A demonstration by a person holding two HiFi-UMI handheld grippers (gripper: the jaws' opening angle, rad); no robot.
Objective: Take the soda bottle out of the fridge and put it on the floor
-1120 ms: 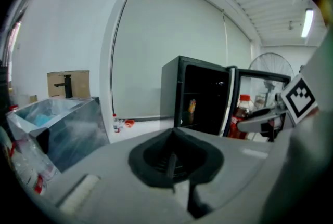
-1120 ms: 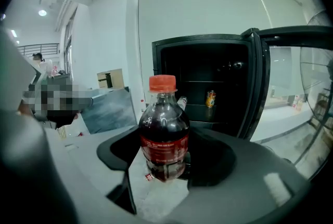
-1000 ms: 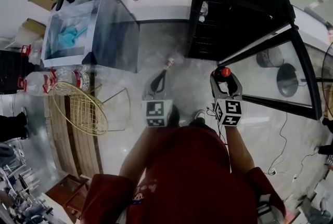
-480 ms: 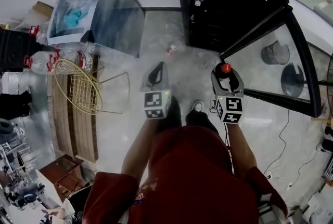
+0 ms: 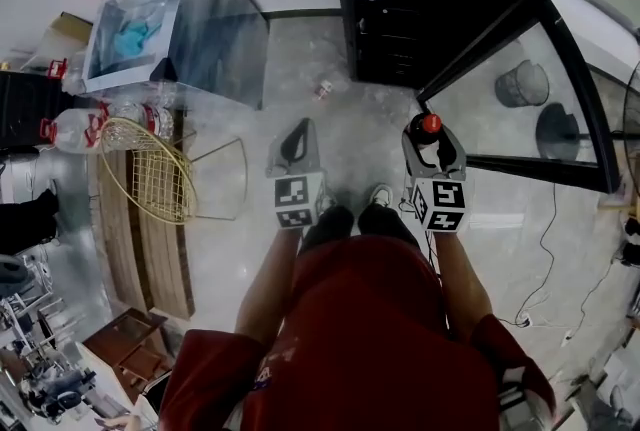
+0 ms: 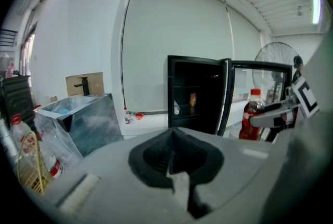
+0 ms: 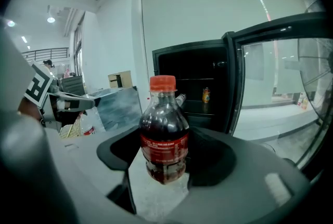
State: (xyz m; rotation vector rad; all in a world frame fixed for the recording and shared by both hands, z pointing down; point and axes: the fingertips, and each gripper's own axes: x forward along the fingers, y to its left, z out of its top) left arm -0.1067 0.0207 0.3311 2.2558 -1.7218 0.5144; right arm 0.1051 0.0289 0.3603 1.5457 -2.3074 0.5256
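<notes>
The soda bottle (image 7: 164,134), dark cola with a red cap and red label, stands upright between the jaws of my right gripper (image 7: 164,163), which is shut on its lower body. In the head view the bottle's cap (image 5: 431,125) shows in the right gripper (image 5: 431,141), held above the floor in front of the open glass door (image 5: 540,89). The black fridge (image 5: 420,9) stands beyond, its shelves dark. My left gripper (image 5: 298,134) hangs to the left, shut and empty. In the left gripper view, the left gripper (image 6: 170,158) has its pads meeting, and the bottle (image 6: 251,114) shows at right.
A plastic-wrapped glass tank (image 5: 175,29) stands at the left, with a wire basket (image 5: 150,169) and water bottles (image 5: 75,129) beside it. A small piece of litter (image 5: 323,89) lies on the floor before the fridge. Cables (image 5: 545,249) trail at right. A can (image 7: 206,94) sits inside the fridge.
Both grippers have drawn back from the fridge together, the right still carrying the bottle. The fridge and tank now sit farther up in the head view.
</notes>
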